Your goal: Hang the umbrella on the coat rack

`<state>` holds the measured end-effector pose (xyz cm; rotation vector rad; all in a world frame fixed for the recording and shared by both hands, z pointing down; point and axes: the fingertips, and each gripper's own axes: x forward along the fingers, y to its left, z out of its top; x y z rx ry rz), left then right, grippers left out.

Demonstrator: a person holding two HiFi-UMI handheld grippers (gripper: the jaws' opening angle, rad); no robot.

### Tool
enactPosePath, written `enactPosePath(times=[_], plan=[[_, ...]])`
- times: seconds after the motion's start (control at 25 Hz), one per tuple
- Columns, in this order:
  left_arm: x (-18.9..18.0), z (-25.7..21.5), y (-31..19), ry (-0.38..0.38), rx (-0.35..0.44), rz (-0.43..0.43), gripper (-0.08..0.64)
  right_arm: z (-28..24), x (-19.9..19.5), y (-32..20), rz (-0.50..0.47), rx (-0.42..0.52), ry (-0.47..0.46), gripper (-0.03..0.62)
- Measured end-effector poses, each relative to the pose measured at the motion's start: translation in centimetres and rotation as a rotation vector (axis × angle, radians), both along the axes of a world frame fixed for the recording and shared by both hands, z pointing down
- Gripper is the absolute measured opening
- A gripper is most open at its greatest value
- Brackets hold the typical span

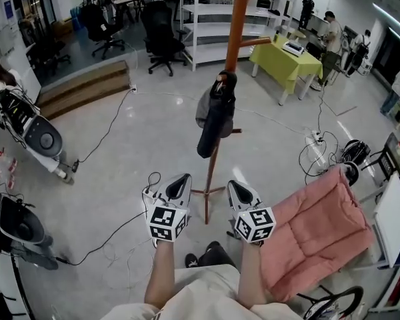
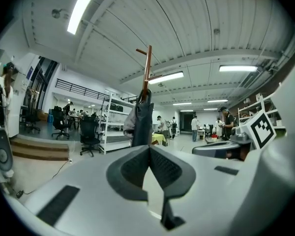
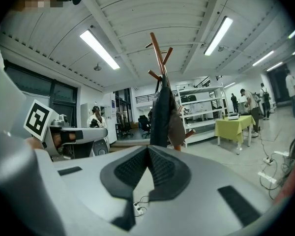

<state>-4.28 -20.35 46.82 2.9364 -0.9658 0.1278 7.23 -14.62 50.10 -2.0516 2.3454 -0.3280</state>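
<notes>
I hold two grippers, left gripper and right gripper, both pressed together empty, facing one umbrella hung on one rack.

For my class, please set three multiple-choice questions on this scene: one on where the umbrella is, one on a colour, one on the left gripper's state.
1. The umbrella is: A in the left gripper; B hanging on the coat rack; C on the table.
2. The table's cloth is: A yellow-green; B blue; C red.
3. The left gripper's jaws are: A shut on the umbrella; B wide apart; C shut, empty.
Answers: 1 B, it hangs from a peg on the pole; 2 A, the head view shows it; 3 C, the pads meet with nothing between them.
</notes>
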Motion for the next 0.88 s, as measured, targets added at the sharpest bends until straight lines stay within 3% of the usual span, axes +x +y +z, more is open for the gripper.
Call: enactPosePath(times=[0.28, 0.88], plan=[[1.2, -0.2, 0.1, -0.012, 0.016, 0.014, 0.006, -0.5, 1.8, 0.1, 0.048, 0.016, 0.001, 0.003], [1.3, -0.5, -0.2, -0.016, 0.023, 0.01, 0.006, -0.8, 2.0, -0.5, 0.06, 0.022, 0.009, 0.003]])
